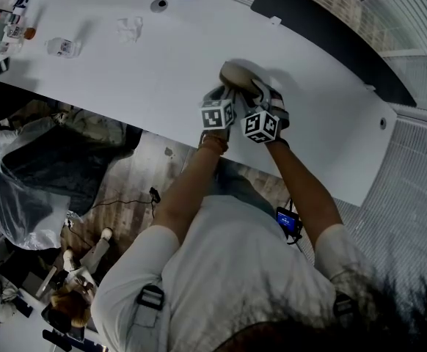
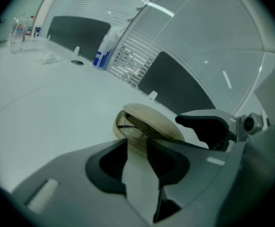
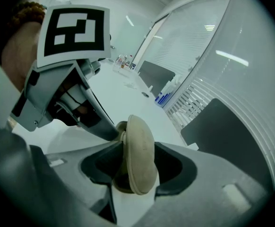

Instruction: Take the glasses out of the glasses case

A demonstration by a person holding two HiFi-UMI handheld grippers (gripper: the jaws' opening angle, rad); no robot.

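Observation:
A beige glasses case [image 1: 235, 72] lies on the white table [image 1: 125, 72], its lid [image 2: 154, 119] raised a little. The glasses [image 2: 132, 128] show inside the gap. My left gripper [image 2: 136, 148] reaches the case from the near side and is shut on its lower shell; its finger [image 3: 98, 122] lies against the case's side. My right gripper [image 3: 137, 151] stands open around the lid [image 3: 140, 155], with a gap between the lid and each pad. In the head view both grippers, left [image 1: 227, 90] and right [image 1: 261, 92], sit close together at the case.
A blue-labelled spray bottle [image 2: 102, 51] stands at the table's far edge by a round cable port [image 1: 158, 4]. A crumpled tissue [image 1: 129, 28] and small bottles [image 1: 63, 48] lie far left. Bags and cables cover the floor [image 1: 45, 167] below the table's near edge.

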